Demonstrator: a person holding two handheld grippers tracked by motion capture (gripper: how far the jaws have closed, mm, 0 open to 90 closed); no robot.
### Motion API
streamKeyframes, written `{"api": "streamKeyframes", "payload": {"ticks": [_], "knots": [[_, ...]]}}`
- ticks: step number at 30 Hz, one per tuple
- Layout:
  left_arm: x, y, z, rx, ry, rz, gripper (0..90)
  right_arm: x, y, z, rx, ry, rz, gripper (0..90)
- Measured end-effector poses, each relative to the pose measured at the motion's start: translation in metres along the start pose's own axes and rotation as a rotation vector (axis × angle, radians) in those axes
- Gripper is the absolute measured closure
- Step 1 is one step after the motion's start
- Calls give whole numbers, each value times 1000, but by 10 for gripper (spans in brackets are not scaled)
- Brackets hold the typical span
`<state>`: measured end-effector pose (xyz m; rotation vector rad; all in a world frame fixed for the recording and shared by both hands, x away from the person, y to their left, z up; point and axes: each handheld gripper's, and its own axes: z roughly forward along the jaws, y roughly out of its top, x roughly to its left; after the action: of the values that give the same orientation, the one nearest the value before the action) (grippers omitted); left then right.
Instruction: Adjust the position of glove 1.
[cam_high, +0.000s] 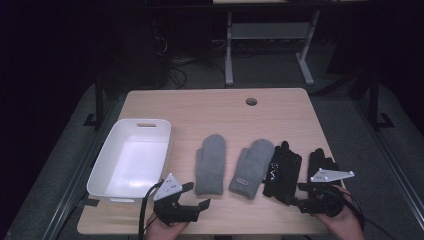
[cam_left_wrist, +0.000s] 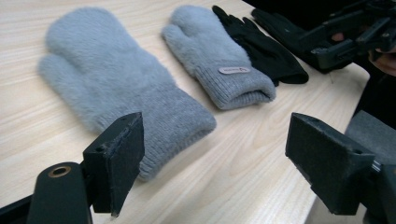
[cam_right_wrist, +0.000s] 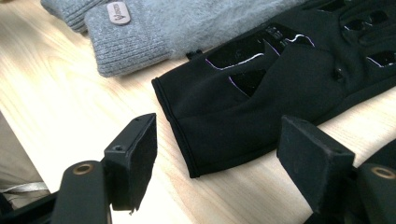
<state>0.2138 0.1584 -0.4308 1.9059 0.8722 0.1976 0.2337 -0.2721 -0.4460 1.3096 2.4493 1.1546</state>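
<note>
**Two grippers wait before the gloves**

We see in the high view our left gripper (cam_high: 196, 196) at the lower left of centre, jaws released and holding nothing, just below the left grey mitten (cam_high: 210, 164). Our right gripper (cam_high: 300, 194) is at the lower right, jaws also spread and empty, at the cuff of the black glove (cam_high: 282, 171). In the right gripper view this cuff lies between the two jaws, not touched. The second grey mitten (cam_high: 253, 167) lies between them. A white bin (cam_high: 102, 170) stands at the left on the table (cam_high: 200, 105).

Bin (cam_high: 131, 159) lies left of two mittens (cam_high: 210, 164); gloves (cam_high: 282, 171) lie right of them
</note>
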Motion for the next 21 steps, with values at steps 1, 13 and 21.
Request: {"api": "streamKeyframes", "payload": {"ticks": [1, 13, 21], "knots": [[0, 0, 1, 3, 0, 3, 197, 0, 1, 0, 0, 0, 1, 285], [1, -2, 3, 2, -19, -13, 196, 11, 24, 4, 5, 30, -53, 212], [1, -2, 3, -2, -19, -7, 196, 14, 49, 18, 59, 48, -94, 141]]}}
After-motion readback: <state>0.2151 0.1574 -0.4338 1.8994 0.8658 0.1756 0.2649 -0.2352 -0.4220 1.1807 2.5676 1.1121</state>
